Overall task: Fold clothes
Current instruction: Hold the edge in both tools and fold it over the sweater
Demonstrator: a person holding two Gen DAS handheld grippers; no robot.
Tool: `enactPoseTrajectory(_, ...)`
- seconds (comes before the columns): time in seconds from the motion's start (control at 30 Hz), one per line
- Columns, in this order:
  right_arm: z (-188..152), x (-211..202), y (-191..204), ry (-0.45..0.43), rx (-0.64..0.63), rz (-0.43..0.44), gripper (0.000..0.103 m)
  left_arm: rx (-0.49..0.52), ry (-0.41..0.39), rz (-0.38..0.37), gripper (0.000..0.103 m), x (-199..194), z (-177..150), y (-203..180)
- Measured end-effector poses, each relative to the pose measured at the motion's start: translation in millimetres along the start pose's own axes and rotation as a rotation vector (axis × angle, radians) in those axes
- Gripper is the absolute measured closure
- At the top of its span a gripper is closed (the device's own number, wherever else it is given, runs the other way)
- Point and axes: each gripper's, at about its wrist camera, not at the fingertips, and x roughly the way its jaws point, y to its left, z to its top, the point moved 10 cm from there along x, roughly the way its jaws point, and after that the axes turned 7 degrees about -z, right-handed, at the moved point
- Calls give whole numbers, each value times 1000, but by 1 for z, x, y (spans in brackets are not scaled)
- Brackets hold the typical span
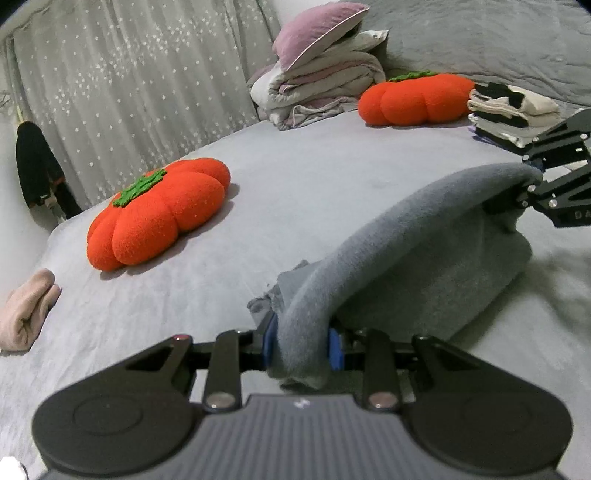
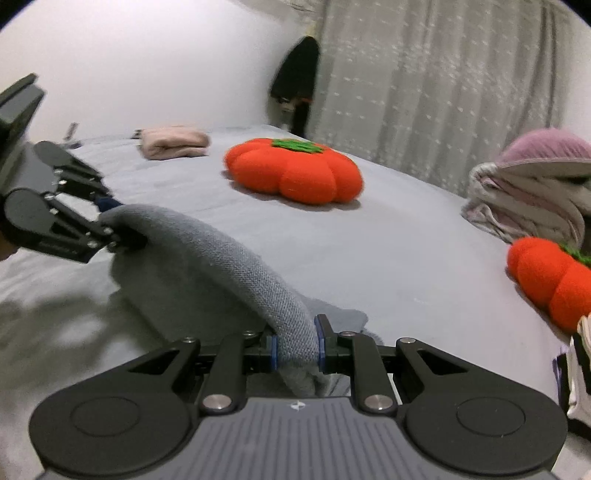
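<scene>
A bed [image 1: 332, 177] covered by a pale grey sheet fills both wrist views, with a star-dotted curtain [image 1: 129, 92] behind it. Toward the head of the bed sit a heap of bedding [image 1: 317, 88] topped by a mauve pillow [image 1: 314, 29], two orange pumpkin-shaped cushions, one near the curtain [image 1: 159, 214] and one farther back [image 1: 417, 98], and a stack of folded clothes [image 1: 513, 110] at the right edge of the left view. A rolled pink garment [image 1: 26, 310] lies near the bed's left side. The task's thing, a grey garment [image 1: 406, 251], occupies the middle foreground: its upper edge is lifted off the sheet and arches between the two tools, while the lower part rests in a fold on the bed. The left gripper [image 1: 301, 347] is clenched on one end of that edge, cloth bunched between its blue pads [image 1: 334, 349]. The right gripper [image 2: 295, 349] is clamped on the other end, the fabric passing as a thick band between its pads. Each tool also appears in the other's view, at the far end of the arch. Judged risks: the bunched cloth could slip from one grip if the edge is pulled taut, dropping that corner and skewing the fold; unequal travel of the two hands would leave the edges misaligned; and a long sweep toward the stack could topple it.
</scene>
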Motion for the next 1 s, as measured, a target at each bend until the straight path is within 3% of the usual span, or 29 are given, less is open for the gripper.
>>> enactPoseTrajectory(0.17, 4, 22, -7, 27, 25, -32, 85, -31, 22, 0, 76, 20, 8, 8)
enactPoseTrajectory(0.5, -9, 60, -35, 149, 192, 4, 85, -55, 56, -10, 76, 65, 23, 19)
enactPoseTrajectory(1.0, -3, 90, -53, 165, 256, -18, 85, -154, 71, -9, 77, 93, 27, 34)
